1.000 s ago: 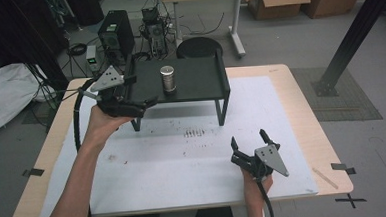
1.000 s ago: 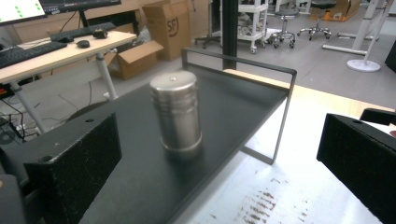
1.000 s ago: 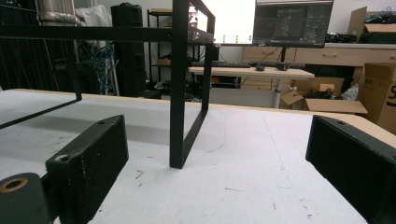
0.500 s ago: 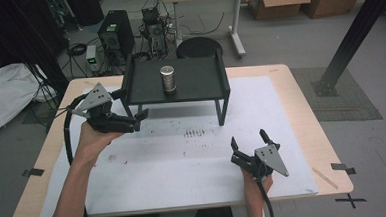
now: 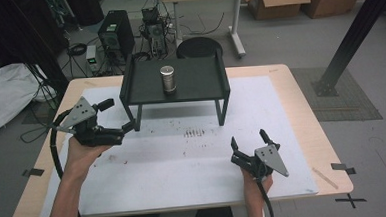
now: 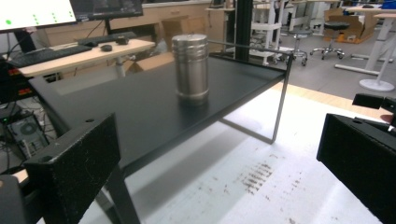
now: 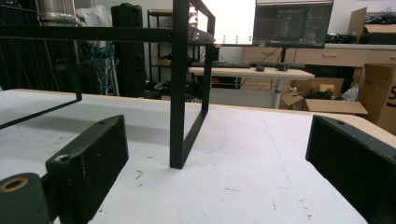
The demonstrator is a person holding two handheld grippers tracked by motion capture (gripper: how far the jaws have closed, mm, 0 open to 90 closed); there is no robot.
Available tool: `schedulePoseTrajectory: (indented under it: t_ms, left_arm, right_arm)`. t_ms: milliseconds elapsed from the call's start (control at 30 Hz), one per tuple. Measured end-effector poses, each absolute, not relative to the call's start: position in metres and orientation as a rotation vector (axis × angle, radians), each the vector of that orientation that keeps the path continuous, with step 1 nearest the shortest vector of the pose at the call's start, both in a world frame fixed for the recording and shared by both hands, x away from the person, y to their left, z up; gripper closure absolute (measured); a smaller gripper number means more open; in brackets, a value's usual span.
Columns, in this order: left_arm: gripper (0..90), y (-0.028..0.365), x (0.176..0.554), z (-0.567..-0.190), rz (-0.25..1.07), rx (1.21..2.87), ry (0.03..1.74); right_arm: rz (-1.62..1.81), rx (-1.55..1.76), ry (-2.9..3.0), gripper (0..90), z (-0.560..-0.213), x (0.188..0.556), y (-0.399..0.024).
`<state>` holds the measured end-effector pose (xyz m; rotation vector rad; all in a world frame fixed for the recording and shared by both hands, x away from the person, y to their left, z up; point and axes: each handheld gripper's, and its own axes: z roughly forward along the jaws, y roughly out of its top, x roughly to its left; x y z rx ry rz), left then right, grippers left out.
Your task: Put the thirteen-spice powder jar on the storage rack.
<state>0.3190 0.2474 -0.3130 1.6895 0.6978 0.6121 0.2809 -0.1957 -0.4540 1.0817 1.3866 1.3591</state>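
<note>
Standing upright on the black raised shelf (image 5: pixel 194 83), the steel canister (image 5: pixel 168 79) sits a little left of the shelf's middle, and nothing touches it. In the high view the left gripper (image 5: pixel 115 120) hangs off the shelf's front-left corner, at about eight o'clock from the canister, its jaws pointing toward three o'clock and spread wide with nothing between them. One jaw tip lies just beside the shelf's front-left leg; whether it touches the leg cannot be told. In the left gripper view the canister (image 6: pixel 190 68) appears between the two black jaws but well beyond them, up at about twelve o'clock, resting on the dark shelf top (image 6: pixel 140 107) with its perforated lid uppermost. The right gripper (image 5: pixel 248 144) is held low over the white table cover (image 5: pixel 184 164), near the front edge, at about five o'clock from the canister and well apart from it. Its jaws are also spread wide and hold nothing. In the right gripper view the shelf's leg frame (image 7: pixel 180 93) stands ahead between the jaws, and the canister's lower body (image 7: pixel 55 11) shows at the upper left, at about ten o'clock, above the shelf edge.
</note>
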Motion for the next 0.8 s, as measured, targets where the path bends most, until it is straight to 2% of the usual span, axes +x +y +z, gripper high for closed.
schedulePoseTrajectory:
  t_ms: [267,800]
  left_arm:
    - [0.3,0.26,0.31,-0.324,0.643,1.661,0.709]
    - [0.3,0.288,0.296,-0.37,0.667,1.612,0.79]
  right_arm:
    - [1.36,1.079,1.384,5.5,-0.454,0.281,-0.196]
    - [1.358,1.079,1.385,5.5,-0.454,0.281,-0.196]
